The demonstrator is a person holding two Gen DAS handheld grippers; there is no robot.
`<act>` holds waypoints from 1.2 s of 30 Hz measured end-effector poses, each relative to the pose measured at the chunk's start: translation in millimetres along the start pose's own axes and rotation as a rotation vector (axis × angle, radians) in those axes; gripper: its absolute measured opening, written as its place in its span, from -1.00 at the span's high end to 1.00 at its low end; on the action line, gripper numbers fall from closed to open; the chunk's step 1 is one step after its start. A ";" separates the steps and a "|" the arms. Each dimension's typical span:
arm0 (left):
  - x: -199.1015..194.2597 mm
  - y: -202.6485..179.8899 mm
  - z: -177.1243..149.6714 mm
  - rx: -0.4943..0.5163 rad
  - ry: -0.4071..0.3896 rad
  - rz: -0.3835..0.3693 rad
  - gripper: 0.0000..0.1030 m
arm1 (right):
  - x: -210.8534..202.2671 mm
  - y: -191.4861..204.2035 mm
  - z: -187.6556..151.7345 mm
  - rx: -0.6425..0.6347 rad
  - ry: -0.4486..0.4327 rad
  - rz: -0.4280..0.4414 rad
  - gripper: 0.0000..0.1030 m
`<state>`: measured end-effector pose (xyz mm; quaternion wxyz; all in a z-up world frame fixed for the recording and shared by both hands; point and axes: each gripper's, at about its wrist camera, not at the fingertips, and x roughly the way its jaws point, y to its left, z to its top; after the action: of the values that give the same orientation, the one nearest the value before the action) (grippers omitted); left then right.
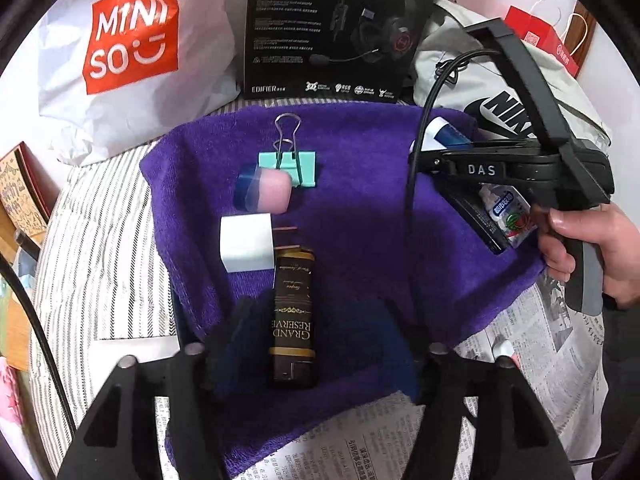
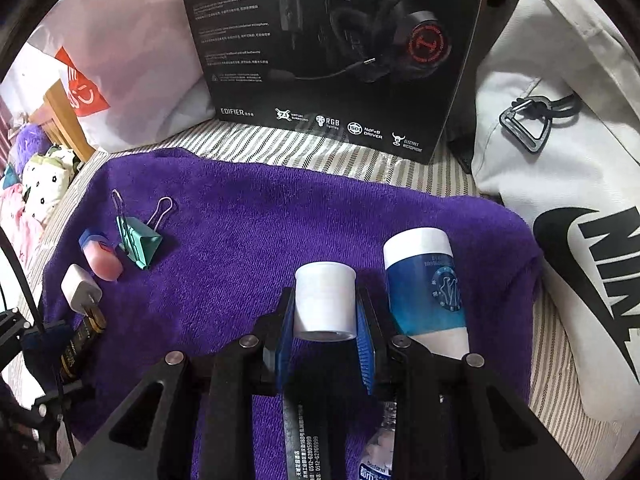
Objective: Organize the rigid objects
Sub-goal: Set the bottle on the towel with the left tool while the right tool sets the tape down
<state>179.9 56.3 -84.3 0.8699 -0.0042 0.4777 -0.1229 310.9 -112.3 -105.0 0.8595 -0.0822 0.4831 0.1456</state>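
A purple towel (image 1: pixel 360 208) (image 2: pixel 248 240) holds the objects. In the left wrist view my left gripper (image 1: pixel 320 340) is open, its fingers either side of a dark Grand Reserve box (image 1: pixel 293 316). Beyond it lie a white charger (image 1: pixel 246 246), a pink-and-blue eraser (image 1: pixel 266 194) and a teal binder clip (image 1: pixel 292 160). My right gripper (image 2: pixel 325 332) is shut on a white cylinder (image 2: pixel 325 300). A blue-and-white tube (image 2: pixel 426 280) lies just right of it. A black card (image 2: pixel 302 440) and a small bottle (image 2: pixel 378 448) lie under the right gripper.
A black Edifier headset box (image 2: pixel 332 48) stands behind the towel. A white Nike bag (image 2: pixel 560 200) is on the right, a Miniso bag (image 1: pixel 128 48) on the left. Newspaper (image 1: pixel 360 448) lies under the towel's near edge.
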 end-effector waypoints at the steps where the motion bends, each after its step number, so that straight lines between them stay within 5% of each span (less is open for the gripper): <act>1: -0.3 -0.2 0.5 0.001 -0.001 0.007 -0.28 | -0.1 -0.4 -0.2 -0.001 0.002 0.001 0.45; 17: -28.0 1.4 -14.3 -0.034 -0.001 0.041 -0.36 | -15.0 6.0 -11.1 -0.054 0.054 0.026 0.14; 36: -57.0 -45.7 -45.5 0.002 -0.011 0.012 -0.37 | -127.8 -27.8 -92.9 0.055 -0.081 0.028 0.14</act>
<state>103.2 29.4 -56.0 0.8733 -0.0011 0.4726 -0.1182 182.4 -186.6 -44.1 0.8781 -0.0458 0.4530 0.1473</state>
